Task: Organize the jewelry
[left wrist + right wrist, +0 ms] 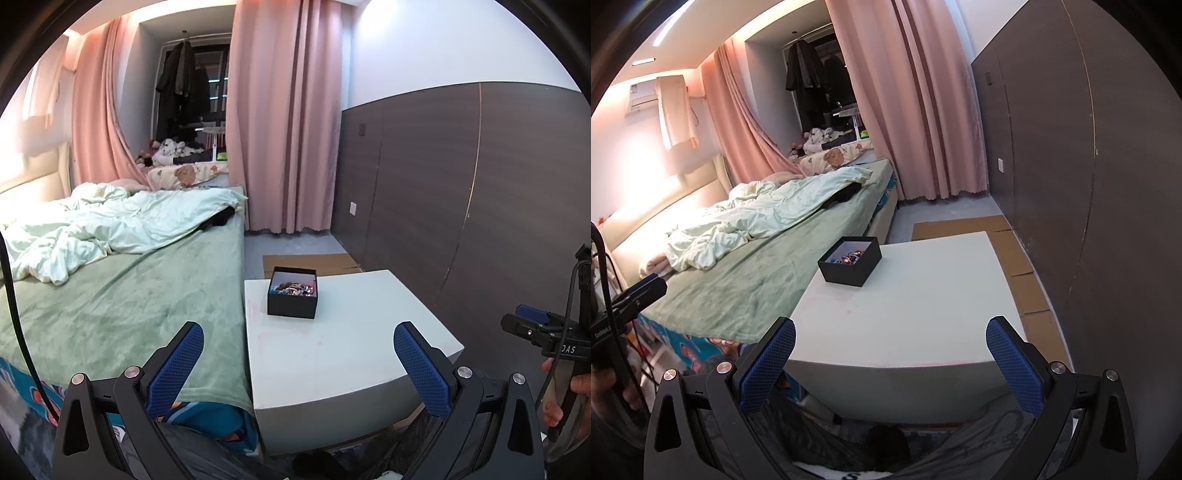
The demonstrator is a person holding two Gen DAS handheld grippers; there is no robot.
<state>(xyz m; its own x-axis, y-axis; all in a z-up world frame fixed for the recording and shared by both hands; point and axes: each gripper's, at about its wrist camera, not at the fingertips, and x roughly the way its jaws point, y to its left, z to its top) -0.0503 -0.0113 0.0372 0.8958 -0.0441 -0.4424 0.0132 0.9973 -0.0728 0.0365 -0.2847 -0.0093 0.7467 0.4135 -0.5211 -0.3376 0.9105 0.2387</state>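
Currently I hold both tools back from the white table (351,350), short of its near edge, likely to keep the whole top in sight. Left gripper (298,354): jaws spread wide, nothing between them. Right gripper (891,350): likewise wide and empty. The black box (292,297) sits lidless near the table's far bed-side corner, the jewelry (295,288) heaped inside; pieces too small to tell apart. The table top around it is bare, so this fits either jewelry awaiting sorting or already gathered in.
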